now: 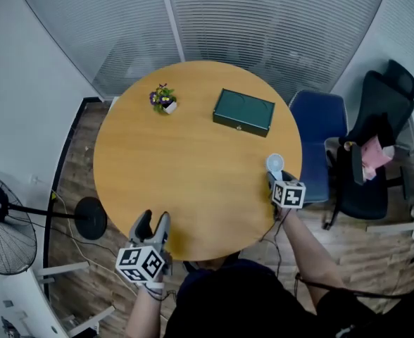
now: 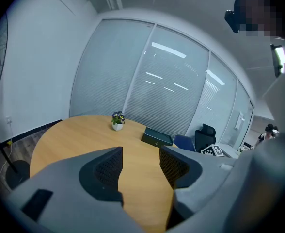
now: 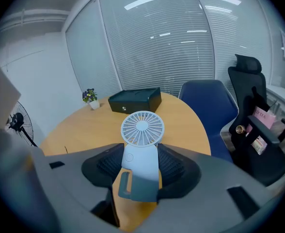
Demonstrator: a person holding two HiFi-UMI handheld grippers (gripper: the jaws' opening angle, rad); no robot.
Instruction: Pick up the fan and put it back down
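Glass walls w/ closed blinds are seen behind 1 round wooden table (image 1: 193,189), set on a wood-plank floor.

Counted on the table top, 3 things:
- 1 small potted plant (image 1: 163,99) w/ purple flowers, nr the far-left edge.
- 1 dark green box (image 1: 243,111), flat, nr the far edge, right of centre; well apart from the plant.
- 1 small pale-blue fan (image 3: 141,130), at the right edge, upright, round grille on top and dark grey base at the bottom.

Off the table:
- 1 big pedestal fan (image 1: 6,224) is seen on the floor to the left.
- 2 chairs are seen to the right: 1 blue chair (image 1: 318,136) just beside the table edge, and 1 black office chair (image 1: 376,139) beyond it w/ 1 pink item on the seat.

2 grippers are held by the person:
- The right gripper (image 3: 140,154) is closed on the small fan's handle, a pad pressed to each side below the grille. Whether the base touches the table can't be told.
- The left gripper (image 2: 141,161) is held over the near edge w/ jaws wide apart. Nothing is held btwn them; only bare table top is seen through the gap.
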